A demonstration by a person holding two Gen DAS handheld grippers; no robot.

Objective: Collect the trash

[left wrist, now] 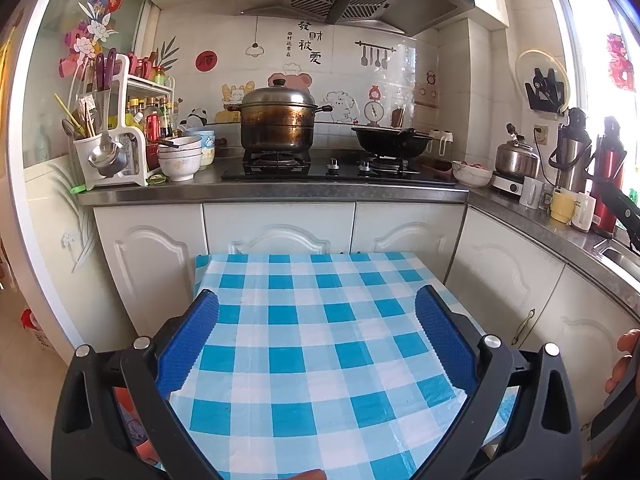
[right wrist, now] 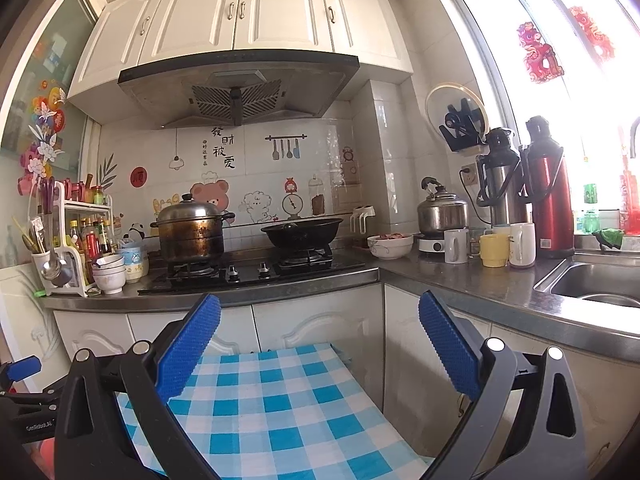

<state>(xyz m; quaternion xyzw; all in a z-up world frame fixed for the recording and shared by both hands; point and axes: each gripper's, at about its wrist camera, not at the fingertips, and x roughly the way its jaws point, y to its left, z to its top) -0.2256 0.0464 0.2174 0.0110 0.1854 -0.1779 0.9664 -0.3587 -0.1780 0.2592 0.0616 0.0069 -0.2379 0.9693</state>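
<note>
Hovering wide-jawed over a blue-checked tablecloth (left wrist: 304, 344): left gripper (left wrist: 316, 336) and right gripper (right wrist: 320, 344), both empty. Beyond, white cabinets (left wrist: 276, 228), then a steel counter (right wrist: 460, 280) with stockpot (left wrist: 278, 120), wok (right wrist: 302, 232) and sink (right wrist: 592, 280). Cannot spot any trash anywhere.

My jaws: blue ribbed rubbery pads (left wrist: 192, 344) on matt black plastic. Checked tablecloth (left wrist: 320, 332) glossy, plasticky, slightly creased. Steamer pot (left wrist: 278, 122) scorched metal, kettle (right wrist: 442, 212) shiny steel. Desk (right wrist: 460, 284) polished, speckled grey. Cabinet doors (left wrist: 276, 232) smooth white.
</note>
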